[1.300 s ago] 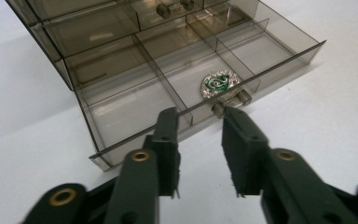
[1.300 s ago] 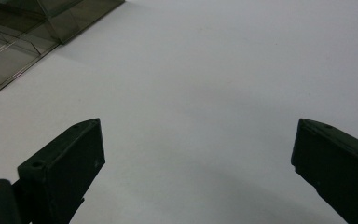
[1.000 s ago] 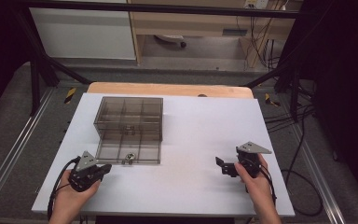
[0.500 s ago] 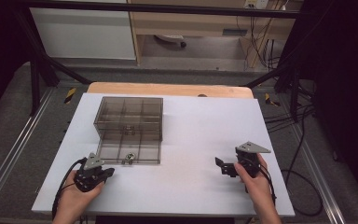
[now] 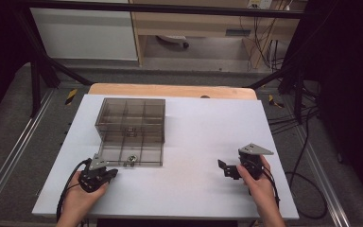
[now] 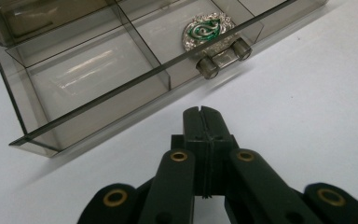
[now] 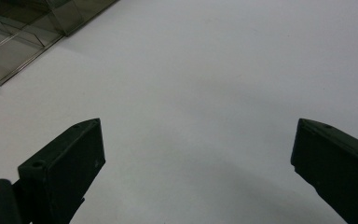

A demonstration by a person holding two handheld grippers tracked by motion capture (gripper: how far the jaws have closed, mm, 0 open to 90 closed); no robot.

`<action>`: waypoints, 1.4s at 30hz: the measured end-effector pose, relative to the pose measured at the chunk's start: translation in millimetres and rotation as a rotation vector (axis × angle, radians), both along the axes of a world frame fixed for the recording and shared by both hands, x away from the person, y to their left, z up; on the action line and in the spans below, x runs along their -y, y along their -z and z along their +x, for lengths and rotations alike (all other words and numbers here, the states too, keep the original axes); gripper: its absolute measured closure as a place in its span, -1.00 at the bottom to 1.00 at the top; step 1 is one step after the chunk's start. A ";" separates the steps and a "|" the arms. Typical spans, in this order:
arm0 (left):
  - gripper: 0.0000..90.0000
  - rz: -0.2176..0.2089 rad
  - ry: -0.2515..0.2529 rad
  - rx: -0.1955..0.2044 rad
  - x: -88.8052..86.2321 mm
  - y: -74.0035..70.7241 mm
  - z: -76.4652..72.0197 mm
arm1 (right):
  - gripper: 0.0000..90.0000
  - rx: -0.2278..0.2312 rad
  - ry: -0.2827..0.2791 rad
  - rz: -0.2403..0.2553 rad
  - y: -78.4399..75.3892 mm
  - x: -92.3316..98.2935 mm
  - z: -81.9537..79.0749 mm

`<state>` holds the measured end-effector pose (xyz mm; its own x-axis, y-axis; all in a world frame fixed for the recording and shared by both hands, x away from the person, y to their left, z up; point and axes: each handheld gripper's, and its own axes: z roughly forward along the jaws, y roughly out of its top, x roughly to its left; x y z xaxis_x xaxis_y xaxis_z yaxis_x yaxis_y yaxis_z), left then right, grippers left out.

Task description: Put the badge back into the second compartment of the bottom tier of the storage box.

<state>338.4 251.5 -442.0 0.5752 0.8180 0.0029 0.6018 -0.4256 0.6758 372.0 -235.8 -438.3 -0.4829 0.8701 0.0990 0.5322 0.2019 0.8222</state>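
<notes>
My left hand-held gripper [image 6: 203,114] is shut with nothing in it, pointing at the box [image 5: 131,131] latch [image 6: 223,58], ready to push it. My right hand-held gripper [image 5: 229,169] waits open on the worktop [image 5: 203,137], well apart.

- The left gripper [image 6: 204,114] is built of matt black jaws, and brass-coloured rivets are set in its linkage arms.
- The right gripper [image 5: 230,169] is topped by a grey three-cornered plate.
- Black cables are trailed from both, at the lower frame edge.
</notes>
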 end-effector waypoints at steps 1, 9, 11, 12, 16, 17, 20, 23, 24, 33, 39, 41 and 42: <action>1.00 0.004 0.003 -0.003 0.8 0.9 0.8 | -0.93 0.000 -0.002 -0.003 0.1 0.0 0.0; 1.00 -0.010 -0.003 0.041 1.9 -0.4 8.2 | -0.93 0.000 0.000 -0.001 0.3 -0.8 -0.1; 1.00 -0.009 -0.001 0.043 3.7 -0.6 10.1 | -0.93 0.000 -0.002 -0.003 0.0 -0.2 -0.2; 1.00 -0.008 0.002 0.039 4.5 -0.6 10.9 | -0.93 0.000 0.000 0.000 0.0 0.0 -0.2; 1.00 0.025 0.006 0.019 8.2 2.3 15.5 | -0.93 -0.004 -0.001 -0.002 0.4 0.5 0.7; 1.00 0.024 0.006 0.015 8.2 3.2 16.5 | -0.93 -0.004 -0.001 -0.002 0.4 0.5 0.7; 1.00 0.031 0.008 0.017 8.3 2.8 18.1 | -0.93 -0.004 -0.003 -0.003 0.4 0.0 0.4; 1.00 0.039 0.011 0.018 9.9 2.4 20.0 | -0.93 -0.005 -0.005 -0.002 0.7 -0.7 0.6; 1.00 0.040 0.015 0.016 10.5 2.0 20.8 | -0.93 -0.003 -0.003 0.001 0.7 -1.0 0.5; 1.00 0.045 0.022 -0.005 13.1 0.4 25.4 | -0.93 -0.005 -0.001 -0.001 0.4 0.0 0.3; 1.00 0.029 0.015 0.011 12.1 2.5 23.4 | -0.93 -0.004 -0.003 -0.003 1.2 -0.8 0.6; 1.00 0.034 0.017 0.019 12.7 2.5 22.7 | -0.93 -0.008 -0.003 -0.005 1.5 -1.2 0.6; 1.00 0.032 0.016 0.019 12.7 2.3 22.8 | -0.93 -0.010 -0.005 -0.007 1.7 -1.5 0.7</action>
